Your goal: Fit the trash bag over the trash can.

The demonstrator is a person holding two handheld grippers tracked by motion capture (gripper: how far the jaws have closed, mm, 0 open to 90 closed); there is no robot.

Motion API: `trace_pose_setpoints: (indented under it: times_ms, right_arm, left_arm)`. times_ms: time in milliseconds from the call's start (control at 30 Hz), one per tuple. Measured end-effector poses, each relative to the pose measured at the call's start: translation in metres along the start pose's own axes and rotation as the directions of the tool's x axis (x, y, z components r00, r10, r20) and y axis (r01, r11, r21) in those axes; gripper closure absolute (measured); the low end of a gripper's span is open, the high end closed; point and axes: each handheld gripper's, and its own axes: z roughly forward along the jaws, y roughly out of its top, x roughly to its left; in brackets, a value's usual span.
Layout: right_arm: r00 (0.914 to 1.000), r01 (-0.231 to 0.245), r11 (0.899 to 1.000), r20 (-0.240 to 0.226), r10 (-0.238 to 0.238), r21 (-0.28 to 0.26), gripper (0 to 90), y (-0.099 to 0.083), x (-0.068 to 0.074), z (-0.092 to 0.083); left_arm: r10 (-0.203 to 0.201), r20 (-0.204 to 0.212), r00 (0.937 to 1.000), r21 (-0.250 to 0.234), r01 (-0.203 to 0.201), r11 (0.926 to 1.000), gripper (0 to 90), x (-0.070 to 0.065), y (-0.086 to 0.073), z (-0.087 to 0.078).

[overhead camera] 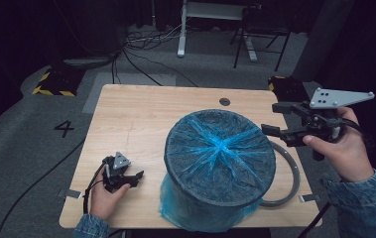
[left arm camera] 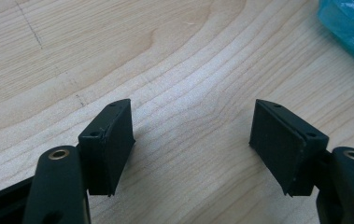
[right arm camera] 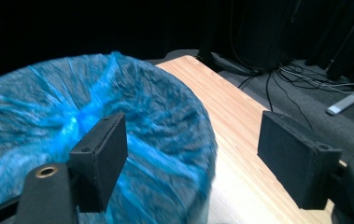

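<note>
Lower left of the high view: the left tongs (overhead camera: pixel 137 177) rest on the bench (overhead camera: pixel 136 114), jaws spread and empty; in the left gripper view they (left arm camera: pixel 191 144) bracket bare wood, with a corner of the blue bag (left arm camera: pixel 350 28) at the upper right of that frame.

Centre of the high view: a round grey bin (overhead camera: pixel 220 156) stands on the bench with the blue bag (overhead camera: pixel 215 146) pulled across its mouth and gathered toward the middle; loose film (overhead camera: pixel 175 203) hangs out below at the lower left of the bin. A grey ring (overhead camera: pixel 288 173) lies flat on the bench, touching or just beside the bin at its right.

Right of the high view: the right tongs (overhead camera: pixel 274 119) hover above the bench edge, jaws spread and empty, pointing toward the bin. In the right gripper view they (right arm camera: pixel 191 154) look over the blurred bag-covered top (right arm camera: pixel 72 107).

The step in hand appears to be dressing the bag on the bin. To do it well, the right tongs should probably pinch one fold of film near the rim rather than the taut middle, where it could tear, while the left tongs steady the bin wall or hold the loose skirt.
</note>
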Motion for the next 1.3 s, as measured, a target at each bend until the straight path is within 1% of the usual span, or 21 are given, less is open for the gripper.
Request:
trace_pose_setpoints:
  times_ms: [200,600,733,867,1100,1200,1300]
  right_arm:
    - [0.9995,0.007,1.000,-0.031,-0.007,-0.001,24.3,0.013,0.007,0.011]
    - [0.9979,0.018,1.000,-0.062,-0.017,0.014,24.3,0.029,0.016,0.033]
    - [0.9968,0.028,0.999,-0.075,-0.027,0.018,24.3,0.035,0.021,0.042]
    - [0.9951,0.025,0.999,-0.097,-0.023,0.025,24.3,0.041,0.027,0.052]
    - [0.9938,0.008,0.999,-0.111,-0.004,0.035,23.8,0.046,0.034,0.070]
    - [0.9930,0.000,0.999,-0.118,0.003,0.032,23.2,0.045,0.036,0.077]
    - [0.9909,0.000,1.000,-0.134,0.004,0.028,22.1,0.042,0.039,0.085]
  left_arm:
    - [0.000,0.000,1.0000,0.000,0.000,1.0000,30.2,0.000,0.000,0.000]
    - [0.000,0.001,1.0000,0.001,0.000,1.0000,30.2,0.000,0.000,0.000]
    - [0.000,0.000,1.0000,0.001,0.000,1.0000,30.2,0.000,0.000,0.000]
    - [0.000,0.001,1.0000,0.001,0.000,1.0000,30.1,0.000,0.000,0.000]
    - [-0.002,0.003,1.0000,0.001,0.002,1.0000,30.1,0.000,0.000,0.000]
    - [0.000,0.003,1.0000,0.002,0.000,1.0000,30.0,0.000,0.000,0.000]
    - [0.000,0.003,1.0000,0.002,0.000,1.0000,29.9,0.000,0.000,0.000]
